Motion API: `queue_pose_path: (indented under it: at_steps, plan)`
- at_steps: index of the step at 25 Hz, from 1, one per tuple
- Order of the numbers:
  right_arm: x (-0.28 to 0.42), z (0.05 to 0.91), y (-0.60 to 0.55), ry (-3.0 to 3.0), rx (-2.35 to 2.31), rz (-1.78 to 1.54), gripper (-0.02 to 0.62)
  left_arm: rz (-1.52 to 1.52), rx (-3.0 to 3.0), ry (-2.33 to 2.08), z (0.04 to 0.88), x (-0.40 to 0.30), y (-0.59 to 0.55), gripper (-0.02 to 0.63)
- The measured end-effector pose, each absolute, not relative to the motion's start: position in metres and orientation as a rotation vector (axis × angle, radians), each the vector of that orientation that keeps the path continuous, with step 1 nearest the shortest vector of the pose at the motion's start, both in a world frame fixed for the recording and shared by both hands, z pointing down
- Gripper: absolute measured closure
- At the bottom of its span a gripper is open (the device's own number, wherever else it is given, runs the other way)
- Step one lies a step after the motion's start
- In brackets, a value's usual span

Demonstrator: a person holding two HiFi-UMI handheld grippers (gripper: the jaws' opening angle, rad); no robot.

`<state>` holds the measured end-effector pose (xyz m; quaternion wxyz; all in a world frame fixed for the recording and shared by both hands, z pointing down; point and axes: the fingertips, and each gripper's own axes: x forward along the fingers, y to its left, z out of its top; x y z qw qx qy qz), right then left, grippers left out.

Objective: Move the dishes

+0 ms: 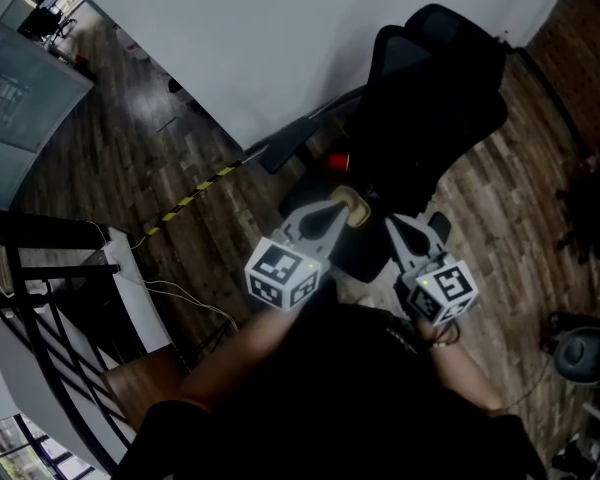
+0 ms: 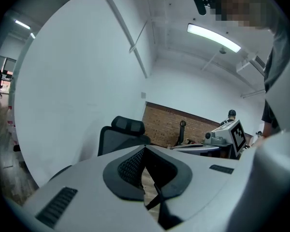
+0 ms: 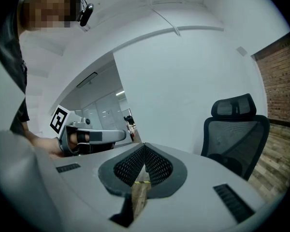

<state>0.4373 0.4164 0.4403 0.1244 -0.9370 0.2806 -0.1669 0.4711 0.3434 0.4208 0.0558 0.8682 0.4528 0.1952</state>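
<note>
No dishes show in any view. My left gripper (image 1: 348, 208) and right gripper (image 1: 393, 224) are held side by side in front of me, both pointing at a black office chair (image 1: 430, 88). In the left gripper view the left gripper (image 2: 145, 149) has its jaws closed to a point with nothing between them. The right gripper (image 3: 145, 146) looks the same in the right gripper view, shut and empty. Each gripper view also catches the other gripper beside it: the right gripper (image 2: 229, 135) and the left gripper (image 3: 87, 135). The chair (image 2: 123, 134) (image 3: 237, 129) stands ahead against a white wall.
The floor is dark wood with a yellow-and-black tape strip (image 1: 185, 200). A black metal rack (image 1: 40, 268) stands at the left. A brick wall (image 2: 174, 124) and a distant person (image 2: 231, 115) are further back. A round grey object (image 1: 580, 353) sits on the floor at the right.
</note>
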Motion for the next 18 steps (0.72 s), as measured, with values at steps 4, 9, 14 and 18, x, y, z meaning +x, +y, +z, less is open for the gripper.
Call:
queue_pose_path:
  at_steps: [4,9,14,18]
  plan:
    - [0.47,0.443,0.395,0.784,-2.757,-0.522,0.584,0.583,2.609,1.418,0.419,0.505,0.325,0.615]
    - [0.5,0.447,0.366,0.763,-2.789,-0.574,0.584,0.593,2.534,1.484,0.423,0.537,0.307,0.615]
    - [0.526,0.448,0.352,0.674,-2.813,-0.611,0.584,0.579,2.504,1.55,0.431,0.566,0.292,0.615]
    - [0.541,0.452,0.352,0.642,-2.803,-0.639,0.584,0.618,2.473,1.524,0.444,0.58,0.284,0.615]
